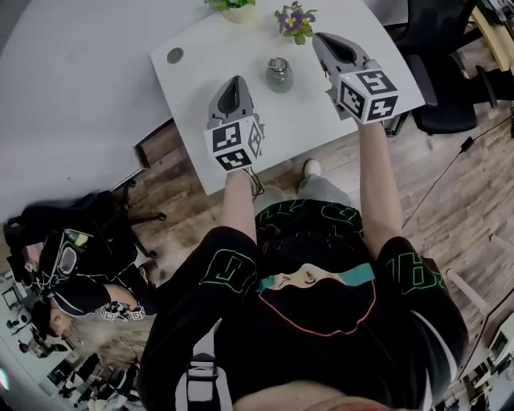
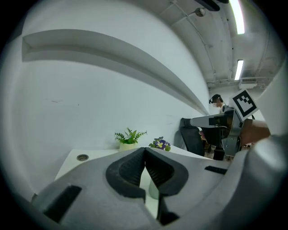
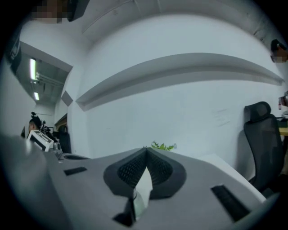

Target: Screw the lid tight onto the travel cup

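The travel cup (image 1: 279,74), short and grey with a lid on top, stands upright on the white table (image 1: 193,88). It sits between my two grippers and touches neither. My left gripper (image 1: 234,79) hovers to its left, shut and holding nothing. My right gripper (image 1: 320,36) is to its right and a little farther back, also shut and holding nothing. In the left gripper view the shut left gripper (image 2: 145,149) hides most of the cup (image 2: 152,188), which shows just below the tips. In the right gripper view the shut right gripper (image 3: 146,151) points toward the wall.
A green plant in a pale pot (image 1: 233,8) and a purple-flowered plant (image 1: 295,22) stand at the table's far edge. A round cable hole (image 1: 174,55) is at the far left. A black office chair (image 1: 438,72) stands to the right of the table.
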A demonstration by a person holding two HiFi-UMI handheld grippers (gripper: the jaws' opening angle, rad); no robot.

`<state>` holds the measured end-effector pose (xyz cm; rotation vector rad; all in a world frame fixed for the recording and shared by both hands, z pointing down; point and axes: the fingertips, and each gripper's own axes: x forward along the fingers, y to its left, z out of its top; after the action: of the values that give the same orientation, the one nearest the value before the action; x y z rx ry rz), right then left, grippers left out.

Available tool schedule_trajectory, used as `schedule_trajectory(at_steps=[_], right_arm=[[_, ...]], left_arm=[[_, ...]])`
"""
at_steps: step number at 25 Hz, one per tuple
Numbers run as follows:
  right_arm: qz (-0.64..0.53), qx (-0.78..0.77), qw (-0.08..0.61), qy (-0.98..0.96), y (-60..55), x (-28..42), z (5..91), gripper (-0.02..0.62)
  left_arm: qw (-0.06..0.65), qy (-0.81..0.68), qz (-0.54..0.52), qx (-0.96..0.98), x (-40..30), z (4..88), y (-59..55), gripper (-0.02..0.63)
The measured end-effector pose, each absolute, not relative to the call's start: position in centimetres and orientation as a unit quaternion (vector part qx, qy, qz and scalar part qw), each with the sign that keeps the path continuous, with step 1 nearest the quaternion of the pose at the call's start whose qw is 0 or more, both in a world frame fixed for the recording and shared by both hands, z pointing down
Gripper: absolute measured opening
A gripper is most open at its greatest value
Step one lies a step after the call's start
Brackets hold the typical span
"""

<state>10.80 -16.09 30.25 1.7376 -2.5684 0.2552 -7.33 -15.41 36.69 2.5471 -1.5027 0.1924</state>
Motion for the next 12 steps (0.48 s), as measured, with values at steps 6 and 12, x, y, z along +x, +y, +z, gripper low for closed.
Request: schedule_trajectory(at_steps=[6, 12], right_arm=[[0.067, 0.479, 0.034, -0.875, -16.3, 8.7, 32.0, 0.005], [0.075, 0.436, 0.04, -0.896, -16.5, 7.7, 33.7, 0.005]], left_arm=[[0.102, -0.53, 0.082, 0.838, -6.8, 38.7, -14.3, 0.008], [0.111, -0.525, 0.107, 0.837, -5.2, 40.8, -13.3, 0.009]])
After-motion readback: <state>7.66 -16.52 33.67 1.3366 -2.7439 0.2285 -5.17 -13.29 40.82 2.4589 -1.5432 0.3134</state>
